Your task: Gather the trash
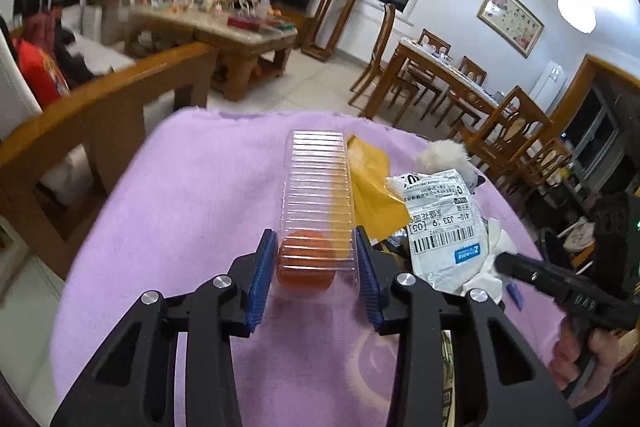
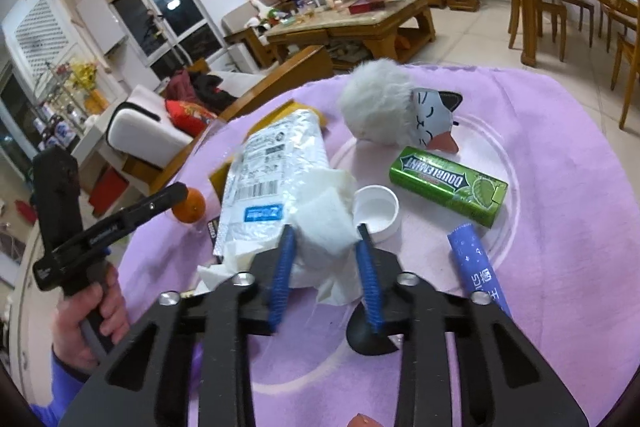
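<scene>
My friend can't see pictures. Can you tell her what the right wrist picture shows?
The right gripper has its blue fingers open around crumpled white tissue on a purple cloth. Nearby lie a shipping bag, white cap, green gum pack and fluffy cat toy.

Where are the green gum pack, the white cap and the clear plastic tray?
green gum pack (image 2: 448, 186), right wrist view, on its printed top face.
white cap (image 2: 378, 207), right wrist view, on its inside.
clear plastic tray (image 1: 318, 183), left wrist view, on its ribbed top.
</scene>
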Tool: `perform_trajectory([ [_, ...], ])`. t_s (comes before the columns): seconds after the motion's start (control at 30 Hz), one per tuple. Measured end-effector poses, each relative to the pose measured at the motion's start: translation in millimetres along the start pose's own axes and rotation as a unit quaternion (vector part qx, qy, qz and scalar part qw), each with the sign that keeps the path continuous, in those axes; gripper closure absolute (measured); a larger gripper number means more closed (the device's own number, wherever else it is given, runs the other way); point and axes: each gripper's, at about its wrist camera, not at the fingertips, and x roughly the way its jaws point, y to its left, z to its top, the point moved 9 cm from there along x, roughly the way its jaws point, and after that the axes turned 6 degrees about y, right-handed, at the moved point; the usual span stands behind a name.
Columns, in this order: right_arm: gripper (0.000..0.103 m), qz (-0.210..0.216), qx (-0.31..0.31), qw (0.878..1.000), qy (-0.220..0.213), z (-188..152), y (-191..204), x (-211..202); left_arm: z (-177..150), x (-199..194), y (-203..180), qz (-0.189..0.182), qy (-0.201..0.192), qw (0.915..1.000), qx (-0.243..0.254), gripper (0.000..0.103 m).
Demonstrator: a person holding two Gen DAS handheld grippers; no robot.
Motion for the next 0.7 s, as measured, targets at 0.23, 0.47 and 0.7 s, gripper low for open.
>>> perform_trajectory([
  [0.23,0.082,0.012,0.001,1.000,-0.019,-3,2,-17,6,-40,-20,0.047,-0.069,0.9946,0.061,0.065],
  [0.47,0.082,0.022,0.014,0.999,-0.029,-10,-1,-32,6,-74,-56,0.110,-0.119,0.9741,0.157,0.065],
  [0.7,0.072,0.024,0.029,0.999,-0.019,-8,-8,-30,5,-87,-77,0.153,-0.143,0.9542,0.213,0.065],
])
